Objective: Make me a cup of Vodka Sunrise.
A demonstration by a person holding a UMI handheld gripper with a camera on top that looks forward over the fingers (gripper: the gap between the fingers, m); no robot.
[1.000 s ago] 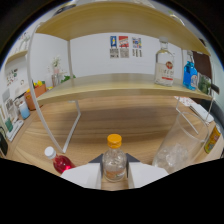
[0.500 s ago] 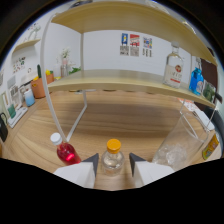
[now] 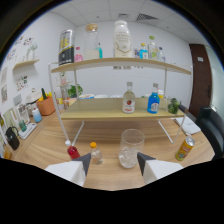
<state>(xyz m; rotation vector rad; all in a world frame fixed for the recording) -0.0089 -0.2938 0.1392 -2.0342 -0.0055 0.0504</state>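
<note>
Gripper (image 3: 112,165): we hold it raised and drawn back from the desk, its two pale fingers spread apart with nothing between them, so the whole work area falls in view ahead.

Glass (image 3: 131,148): a clear tumbler standing upright on the wooden desk (image 3: 165,165), just ahead of the fingers and a little nearer the right one. We judge it is the cup to be filled, placed centrally so each bottle can be tipped over it. It appears to hold ice, though we cannot say so firmly.

Small bottle with orange cap (image 3: 95,153): upright, just beside the glass, ahead of the left finger.

Small bottle with red liquid (image 3: 73,151): upright, beside the orange-capped one; we take it for the syrup.

Yellow can (image 3: 185,148): on the desk, well apart from the glass.

Shelf (image 3: 120,114): carries a clear bottle with red label (image 3: 129,99) and a blue bottle (image 3: 154,102), both upright. We judge the ingredients are kept within reach of the glass.
</note>
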